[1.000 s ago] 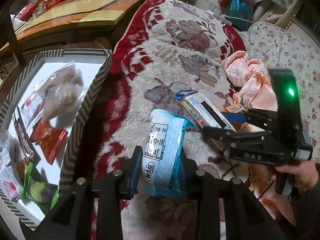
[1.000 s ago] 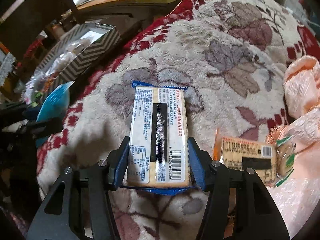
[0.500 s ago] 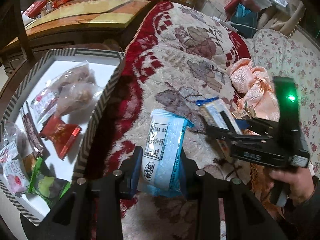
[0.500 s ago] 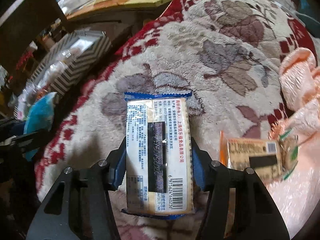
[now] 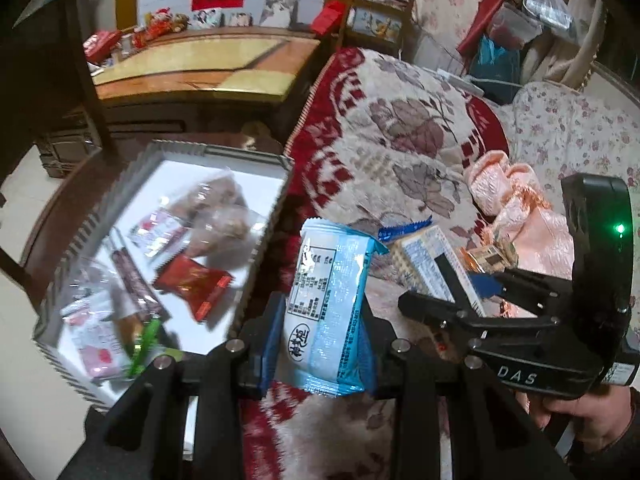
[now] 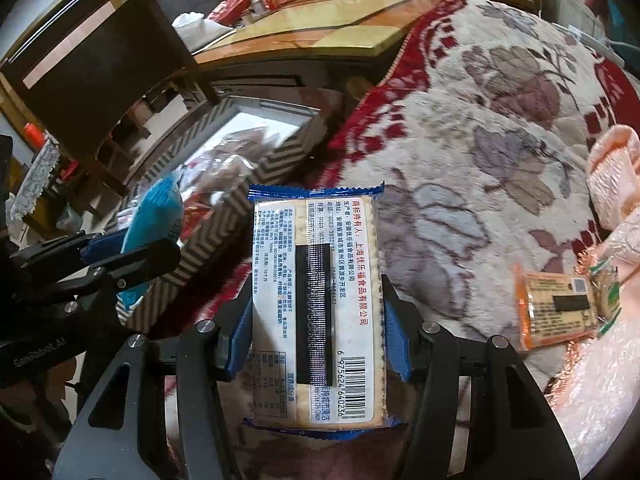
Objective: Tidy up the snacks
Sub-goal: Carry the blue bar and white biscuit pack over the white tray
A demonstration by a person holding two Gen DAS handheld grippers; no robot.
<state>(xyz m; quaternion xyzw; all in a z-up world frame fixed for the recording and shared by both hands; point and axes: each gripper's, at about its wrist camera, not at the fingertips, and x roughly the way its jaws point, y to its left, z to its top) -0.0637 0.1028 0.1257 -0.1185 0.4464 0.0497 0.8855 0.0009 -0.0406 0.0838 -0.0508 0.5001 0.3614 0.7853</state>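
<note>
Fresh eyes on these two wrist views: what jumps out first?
Both grippers are loaded: the left gripper clamps a light blue snack packet, and the right gripper clamps a blue-edged cracker pack with a barcode. To the left sits a zigzag-striped white tray already holding assorted snacks. An orange-wrapped cracker pack lies on the floral red-and-cream blanket to the right.

both grippers lifted, snack packets raised higher, nearer striped box (image 5: 264, 248)

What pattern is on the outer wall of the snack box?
Black-and-white zigzag stripes on the open rectangular box, clearest in the right wrist view.
</note>
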